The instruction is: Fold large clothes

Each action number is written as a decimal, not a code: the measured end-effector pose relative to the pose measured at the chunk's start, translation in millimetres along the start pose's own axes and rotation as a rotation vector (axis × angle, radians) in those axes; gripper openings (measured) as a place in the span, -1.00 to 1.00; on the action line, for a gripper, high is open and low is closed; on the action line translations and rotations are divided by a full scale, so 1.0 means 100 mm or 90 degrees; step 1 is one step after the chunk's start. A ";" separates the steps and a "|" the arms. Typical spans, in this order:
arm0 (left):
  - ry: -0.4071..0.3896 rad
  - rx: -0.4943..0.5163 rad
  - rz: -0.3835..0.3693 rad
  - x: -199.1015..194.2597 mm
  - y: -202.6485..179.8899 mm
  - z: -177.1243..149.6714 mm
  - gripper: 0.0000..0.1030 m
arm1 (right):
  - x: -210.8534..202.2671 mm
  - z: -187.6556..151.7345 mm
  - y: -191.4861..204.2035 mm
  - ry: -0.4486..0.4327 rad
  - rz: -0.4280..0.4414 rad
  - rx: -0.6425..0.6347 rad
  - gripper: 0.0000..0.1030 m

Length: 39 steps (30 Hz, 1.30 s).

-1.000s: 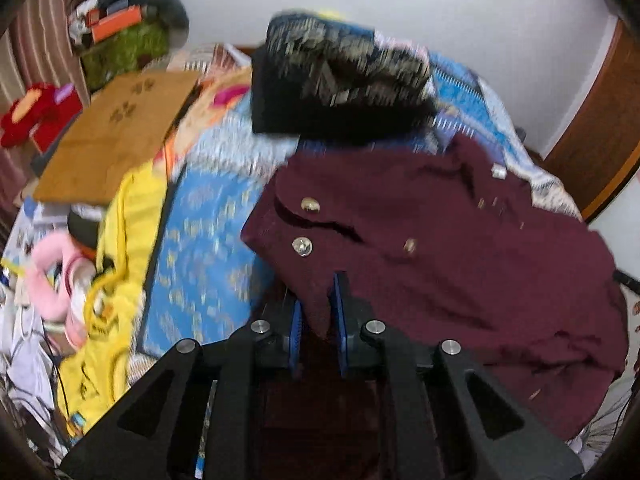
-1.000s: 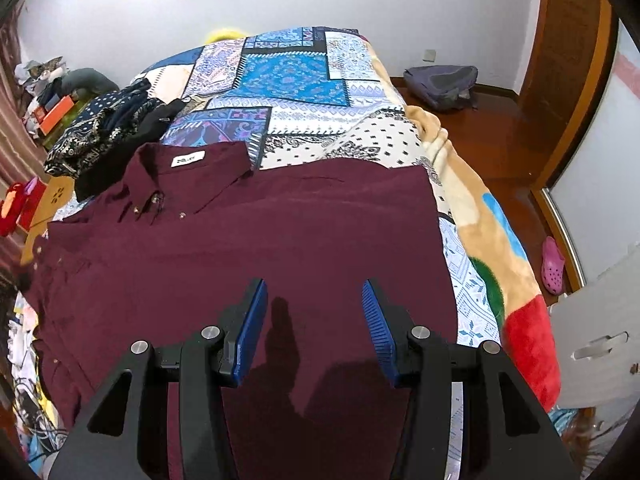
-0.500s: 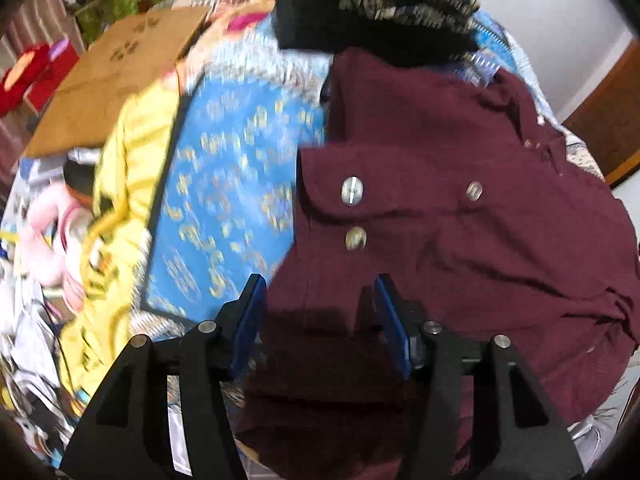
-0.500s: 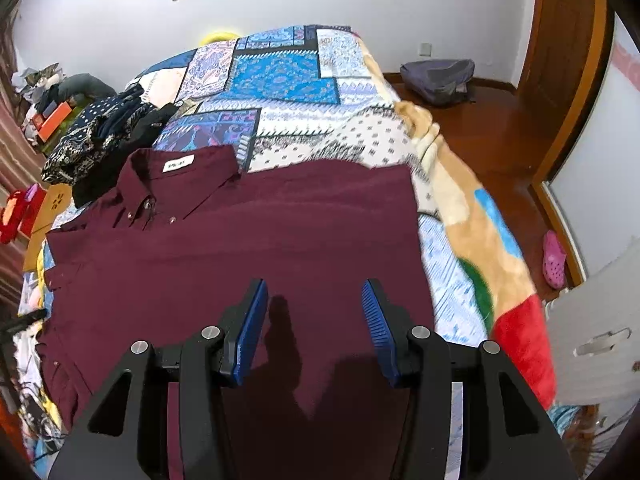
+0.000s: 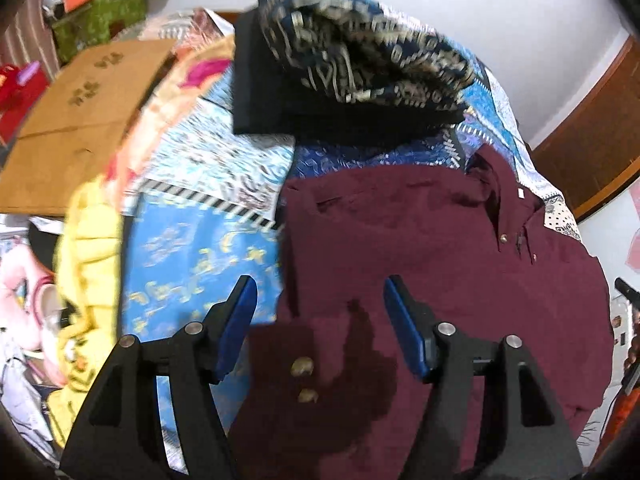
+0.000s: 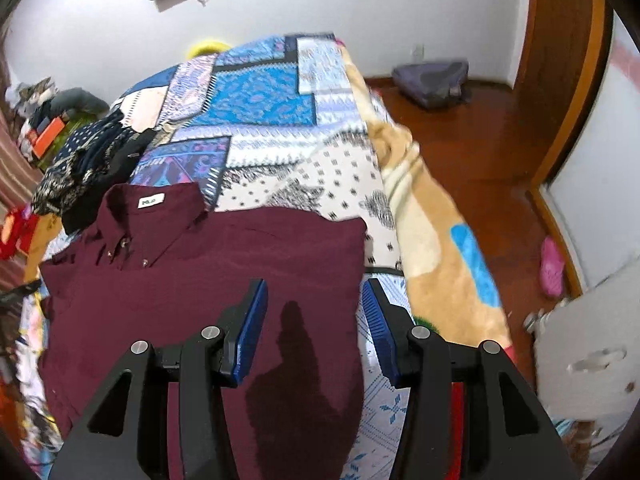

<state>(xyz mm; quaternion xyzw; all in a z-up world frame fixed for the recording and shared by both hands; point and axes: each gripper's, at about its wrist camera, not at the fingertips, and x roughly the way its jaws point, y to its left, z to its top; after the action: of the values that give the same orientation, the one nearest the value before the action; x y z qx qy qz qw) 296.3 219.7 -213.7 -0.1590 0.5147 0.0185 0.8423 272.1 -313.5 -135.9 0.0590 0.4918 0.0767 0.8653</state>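
My left tool [image 5: 318, 320] and right tool [image 6: 314, 322] are both released, gripping nothing, above the shirt [image 6: 200, 280]. The shirt lies spread flat on the bed [image 6: 300, 160], collar [image 6: 156, 206] toward the dark clothes pile [image 5: 352, 72], which sits just beyond the shirt's shoulder.
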 end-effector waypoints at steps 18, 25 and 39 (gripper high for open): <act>0.003 -0.037 -0.017 0.39 0.11 0.23 -0.94 | 0.42 0.25 -0.18 0.008 0.089 0.076 -0.87; -0.070 -0.030 0.019 -0.03 0.12 0.59 -0.97 | 0.27 0.76 0.28 -0.048 0.080 -0.033 -0.88; -0.020 -0.021 0.087 0.45 0.32 0.71 -0.75 | 1.14 0.92 0.24 0.047 0.006 -0.026 -0.84</act>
<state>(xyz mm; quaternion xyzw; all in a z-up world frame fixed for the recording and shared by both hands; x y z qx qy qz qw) 372.1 264.6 -231.1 -0.1372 0.5107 0.0872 0.8442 407.4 -271.0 -181.1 0.0409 0.5215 0.0927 0.8472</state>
